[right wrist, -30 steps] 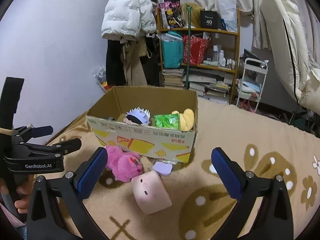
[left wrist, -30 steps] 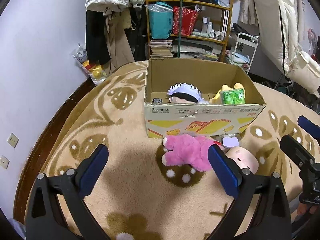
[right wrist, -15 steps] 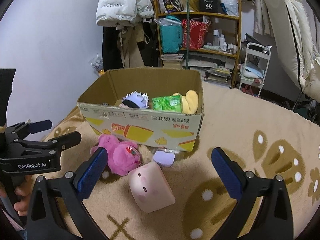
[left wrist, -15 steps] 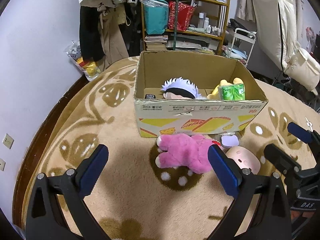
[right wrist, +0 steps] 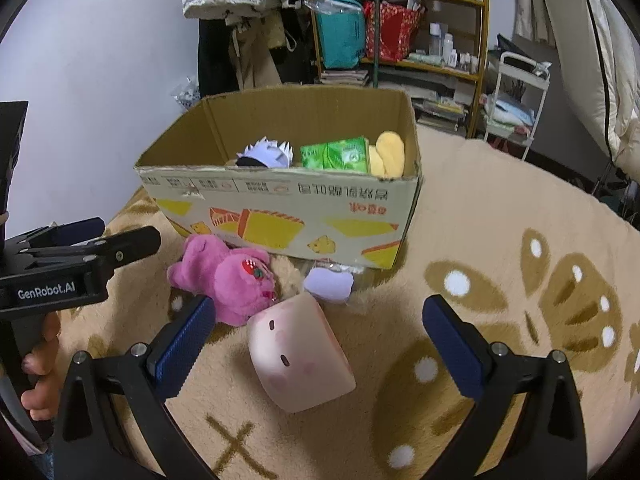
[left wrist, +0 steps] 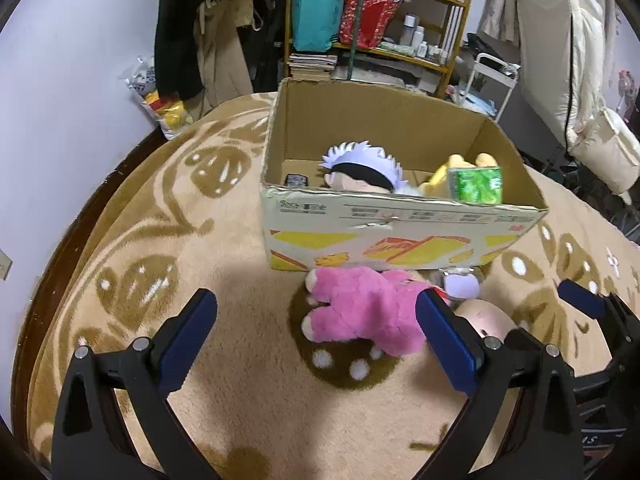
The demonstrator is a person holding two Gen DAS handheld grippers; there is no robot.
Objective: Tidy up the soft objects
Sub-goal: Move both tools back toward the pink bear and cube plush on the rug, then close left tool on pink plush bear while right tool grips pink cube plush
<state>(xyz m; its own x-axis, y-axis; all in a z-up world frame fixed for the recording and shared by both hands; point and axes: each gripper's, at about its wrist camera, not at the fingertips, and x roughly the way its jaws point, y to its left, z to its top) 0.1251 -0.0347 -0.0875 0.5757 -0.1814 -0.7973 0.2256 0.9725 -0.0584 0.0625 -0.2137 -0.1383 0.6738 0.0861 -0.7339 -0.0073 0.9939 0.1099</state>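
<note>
A tan patterned rug (right wrist: 500, 216) holds a cardboard box (right wrist: 280, 208), with a pink plush toy (right wrist: 228, 280), pale pink cushion (right wrist: 300, 356) and small lilac pouch (right wrist: 330, 285) (all just before it).

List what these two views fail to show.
- Pale pink pig-face cushion: left wrist view, mostly hidden behind the left hand-held gripper finger.
- Small lilac plush: front unreadable in both views.
- Cardboard box floor: right wrist view, blocked by its near wall.

Box (right wrist: 280, 200) sits ahead of my right gripper (right wrist: 320, 344) on the rug (right wrist: 480, 240), doll (right wrist: 266, 152), packet (right wrist: 334, 154) and plush (right wrist: 390, 152) inside. Bear (right wrist: 228, 280) lies before the box, ahead-left; pillow (right wrist: 300, 352) between my fingers; pouch (right wrist: 329, 285) just beyond it. Shelf (right wrist: 400, 20) behind the box.
</note>
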